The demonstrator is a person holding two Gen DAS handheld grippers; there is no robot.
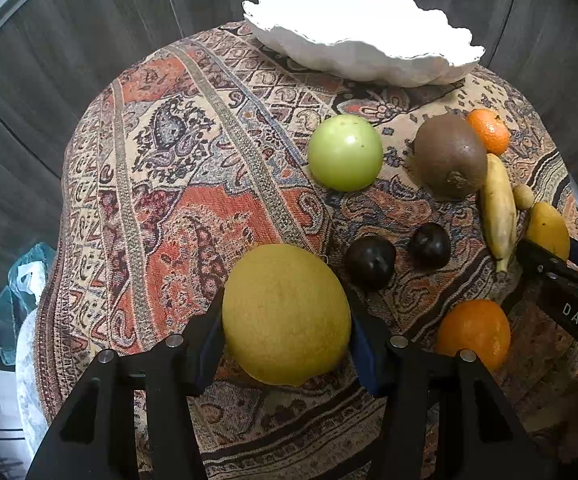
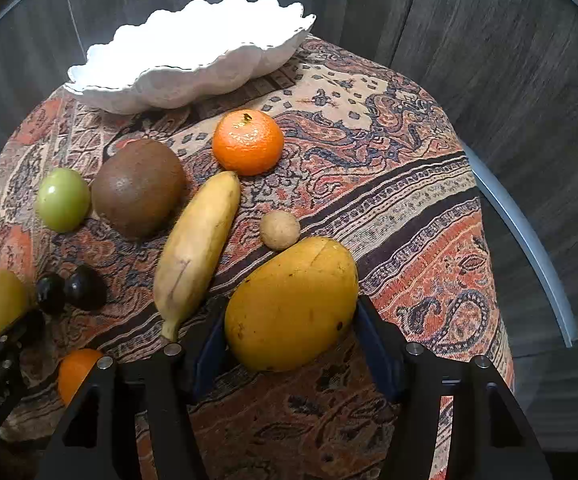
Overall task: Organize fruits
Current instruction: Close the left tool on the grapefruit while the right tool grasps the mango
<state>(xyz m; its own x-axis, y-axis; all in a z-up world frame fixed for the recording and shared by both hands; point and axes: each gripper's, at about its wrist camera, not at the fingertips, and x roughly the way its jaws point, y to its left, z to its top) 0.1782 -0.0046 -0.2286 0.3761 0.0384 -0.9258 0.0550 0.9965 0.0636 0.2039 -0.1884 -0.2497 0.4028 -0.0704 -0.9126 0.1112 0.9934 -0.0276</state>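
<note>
Left wrist: big yellow lemon, dimpled skin, btwn tongs.

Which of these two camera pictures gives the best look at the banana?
The right wrist view: the banana lies near the middle, whole from tip to stem, beside the mango. In the left wrist view the banana sits at the right edge, small and squeezed by the lens, its lower tip near the other tool.

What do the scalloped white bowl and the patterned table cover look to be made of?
The scalloped white bowl looks like ceramic or porcelain with a matte, slightly pitted finish and a thin wavy rim; moulded plastic can't be ruled out. The patterned table cover looks like woven textile: visible weave in its paisley bands, and it drapes softly over the edge.
</note>
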